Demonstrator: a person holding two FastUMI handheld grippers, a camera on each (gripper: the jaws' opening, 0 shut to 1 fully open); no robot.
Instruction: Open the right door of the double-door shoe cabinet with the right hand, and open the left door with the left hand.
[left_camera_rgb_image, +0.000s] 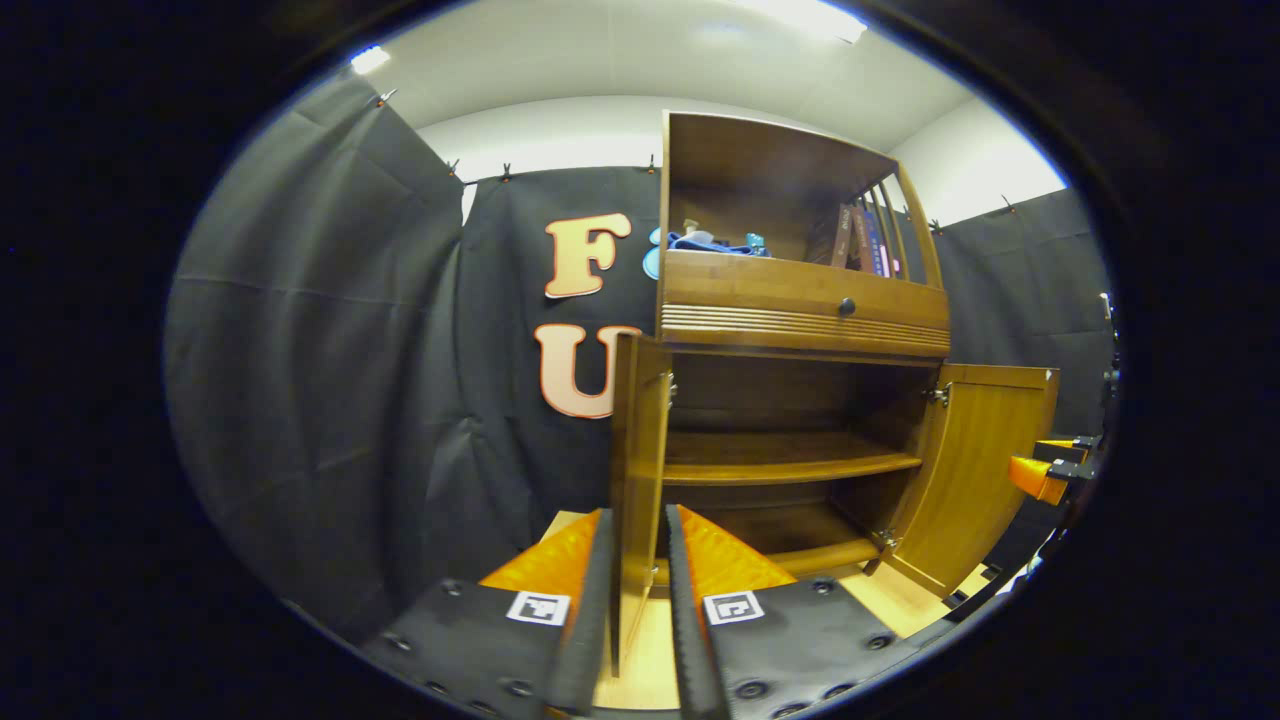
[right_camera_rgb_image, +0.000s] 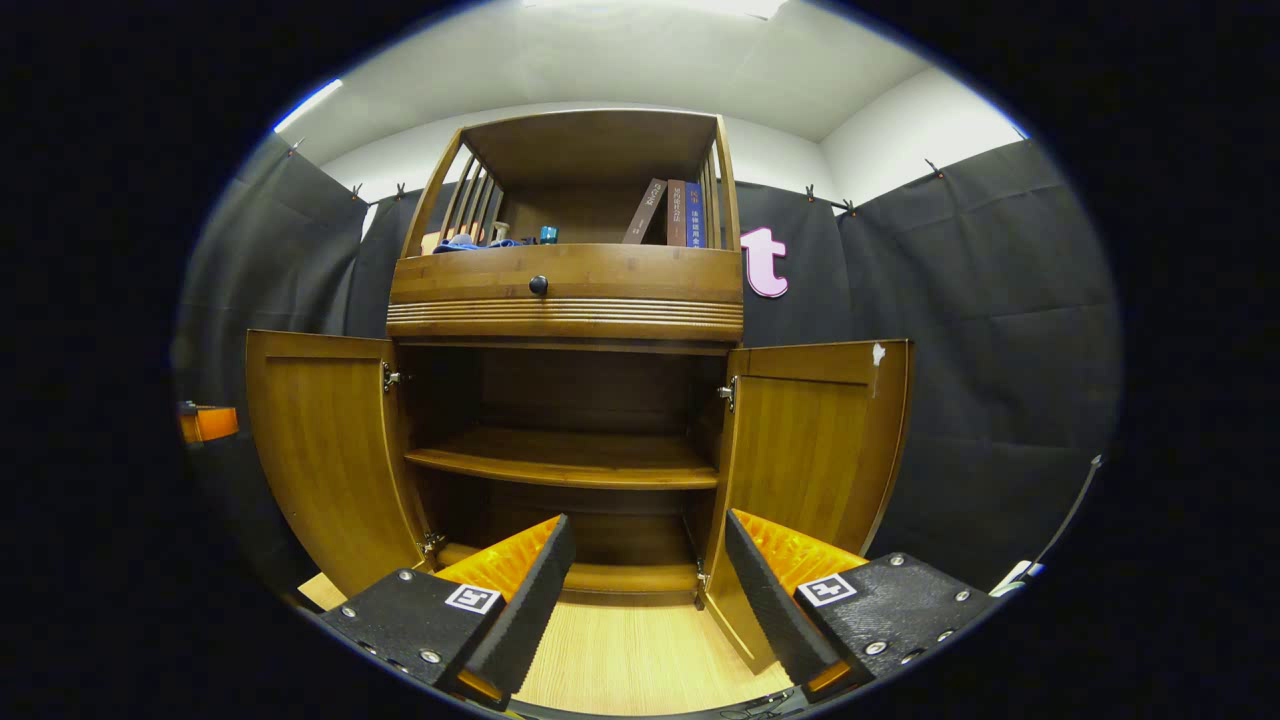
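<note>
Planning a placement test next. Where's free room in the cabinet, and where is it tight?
Free: the middle shelf between the two open doors, and the bottom compartment floor under it. Wood floor in front is bare too. Crowded: the top shelf, with books on one side and blue items on the other. The left claw straddles the left door edge.

Your left gripper (left_camera_rgb_image: 640, 590) straddles the left door (left_camera_rgb_image: 640, 470) edge; right door (right_camera_rgb_image: 815, 450) stands swung out right of the cabinet (right_camera_rgb_image: 565, 290); your right gripper (right_camera_rgb_image: 645, 590) sits before the shelf (right_camera_rgb_image: 565, 465); books (right_camera_rgb_image: 675, 212) on top.
</note>
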